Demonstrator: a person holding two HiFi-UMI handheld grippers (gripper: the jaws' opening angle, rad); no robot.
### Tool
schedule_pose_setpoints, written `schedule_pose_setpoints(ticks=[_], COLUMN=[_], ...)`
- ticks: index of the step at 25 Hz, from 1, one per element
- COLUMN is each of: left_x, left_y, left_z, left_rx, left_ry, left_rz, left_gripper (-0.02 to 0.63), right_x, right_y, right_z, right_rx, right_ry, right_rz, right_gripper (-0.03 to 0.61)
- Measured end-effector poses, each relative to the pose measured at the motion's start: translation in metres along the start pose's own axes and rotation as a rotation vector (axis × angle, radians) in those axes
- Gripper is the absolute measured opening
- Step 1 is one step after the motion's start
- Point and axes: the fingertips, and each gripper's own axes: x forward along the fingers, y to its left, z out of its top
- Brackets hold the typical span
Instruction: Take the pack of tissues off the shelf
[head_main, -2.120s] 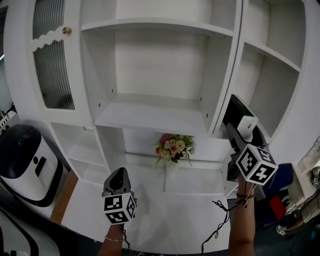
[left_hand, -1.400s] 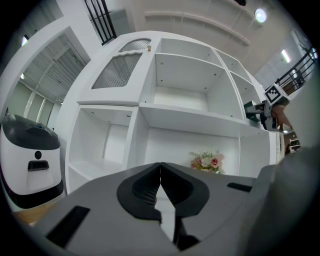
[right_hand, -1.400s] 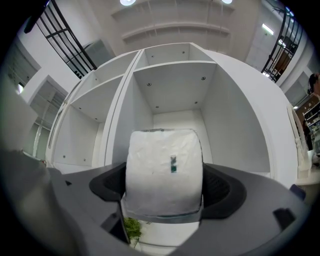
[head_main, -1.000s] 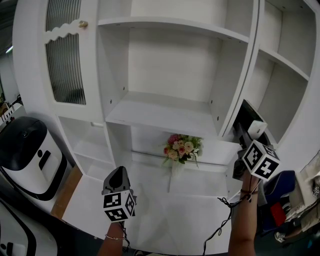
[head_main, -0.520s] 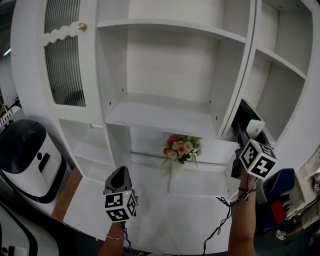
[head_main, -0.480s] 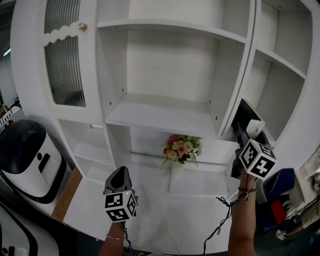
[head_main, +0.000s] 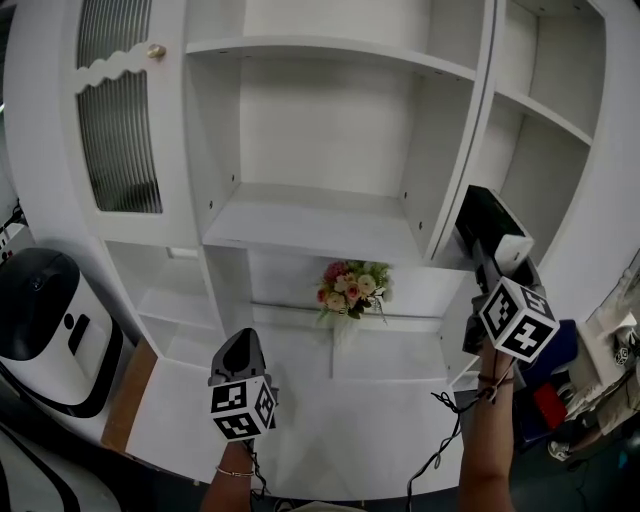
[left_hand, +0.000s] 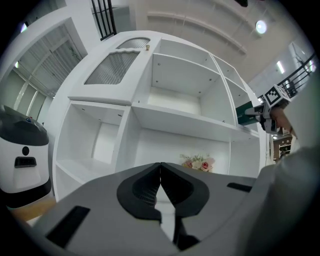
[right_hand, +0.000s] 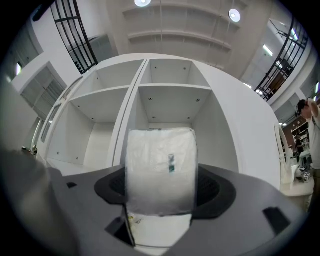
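The right gripper (right_hand: 160, 186) is clamping a white plastic-wrapped pack of tissues (right_hand: 160, 167) between its jaws. The pads are pressing on both of the pack's sides, and the pack is standing upright and filling the gap between them. In the head view this gripper (head_main: 498, 258) is reaching up toward the tall white wooden shelf unit (head_main: 330, 225). There the pack (head_main: 488, 220) is showing a dark face and a white end. It is hanging in front of the upright divider between the unit's middle and right columns, level with the middle shelf board. It is tilting a little, and I cannot tell whether any part of it is touching the shelf.

The left gripper (head_main: 240, 352) is holding nothing. Its jaws are meeting tip to tip in its own view (left_hand: 160, 175). It is hovering low in front of the unit, over the white surface (head_main: 380, 440) at the unit's base and well apart from the pack.

A small bouquet of pink and cream flowers (head_main: 349, 288) is standing in the unit's lower middle compartment. A ribbed glass door (head_main: 115, 135) is closing off the unit's upper left compartment. A rounded white-and-black appliance (head_main: 45, 325) is sitting just left of the unit.
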Motion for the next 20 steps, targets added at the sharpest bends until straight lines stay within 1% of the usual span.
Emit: schedule_pose_setpoints(ticks=[10,20], left_x=[0.01,0.023], left_y=[-0.039,-0.096], left_z=[-0.007,-0.015], left_rx=[-0.014,-0.007], left_ry=[0.018,0.046], left_rz=[-0.133,-0.287], left_gripper=[0.018,0.018], right_x=[-0.068,-0.133], right_y=[-0.021,-0.053], right_z=[0.029,0.022], right_rx=[-0.023,-0.03], right_ry=[-0.054,-0.038], right_rz=[-0.077,-0.177], right_gripper=[0.339,0.339])
